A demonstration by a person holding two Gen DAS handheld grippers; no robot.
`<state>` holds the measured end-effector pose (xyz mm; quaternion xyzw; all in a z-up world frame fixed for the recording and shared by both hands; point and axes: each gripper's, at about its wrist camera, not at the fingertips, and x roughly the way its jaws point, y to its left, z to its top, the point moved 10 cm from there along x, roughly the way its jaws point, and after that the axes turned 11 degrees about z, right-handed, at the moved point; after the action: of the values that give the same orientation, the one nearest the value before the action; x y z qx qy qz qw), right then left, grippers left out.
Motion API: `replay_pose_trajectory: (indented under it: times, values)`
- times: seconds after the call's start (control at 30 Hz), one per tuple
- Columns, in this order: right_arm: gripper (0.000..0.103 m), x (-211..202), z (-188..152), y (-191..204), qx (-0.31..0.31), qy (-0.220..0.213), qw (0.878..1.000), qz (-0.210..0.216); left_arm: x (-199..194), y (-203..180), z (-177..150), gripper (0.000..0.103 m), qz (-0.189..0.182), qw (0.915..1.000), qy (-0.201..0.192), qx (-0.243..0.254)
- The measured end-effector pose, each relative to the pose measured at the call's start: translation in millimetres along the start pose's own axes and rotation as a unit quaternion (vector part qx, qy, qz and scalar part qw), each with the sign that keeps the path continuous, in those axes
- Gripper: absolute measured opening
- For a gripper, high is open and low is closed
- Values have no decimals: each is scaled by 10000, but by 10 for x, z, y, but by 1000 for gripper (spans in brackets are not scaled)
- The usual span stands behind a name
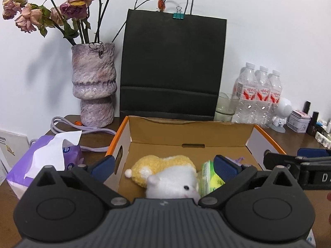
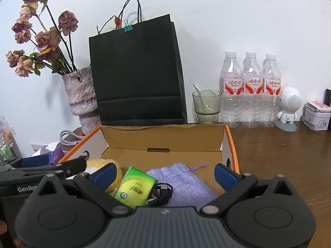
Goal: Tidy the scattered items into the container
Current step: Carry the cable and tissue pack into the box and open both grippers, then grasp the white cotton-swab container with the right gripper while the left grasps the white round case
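An open cardboard box with orange edges stands on the wooden table; it also shows in the right wrist view. Inside lie a yellow-and-white plush hamster, a green tissue pack, a coiled black USB cable and a purple drawstring pouch. My left gripper is open and empty above the box's near side, over the plush. My right gripper is open and empty above the pack, cable and pouch. The plush shows partly at the left in the right wrist view.
Behind the box stand a black paper bag, a vase of dried roses, a glass with a spoon, three water bottles, a small white robot figure and a tin. A purple tissue pack and cable lie left.
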<state>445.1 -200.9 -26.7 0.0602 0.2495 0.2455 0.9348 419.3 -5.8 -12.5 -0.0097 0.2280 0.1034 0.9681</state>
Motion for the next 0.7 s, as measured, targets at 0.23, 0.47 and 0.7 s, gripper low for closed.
replay_pose_trajectory:
  times: [0.23,0.47,0.7]
  values:
    - [101,-267,-293,-111,-124,238,9996,-115,-212,213,-314,103,6,9996,22,281]
    - [101,-540,-764,-125,-278,560,9974,-356,-354,256,-738,103,-169,9977,382,540]
    - [101,-574,-1072,-79,-322,788,9942,-660,-338,1,-1007,92,-413,9945,666,699]
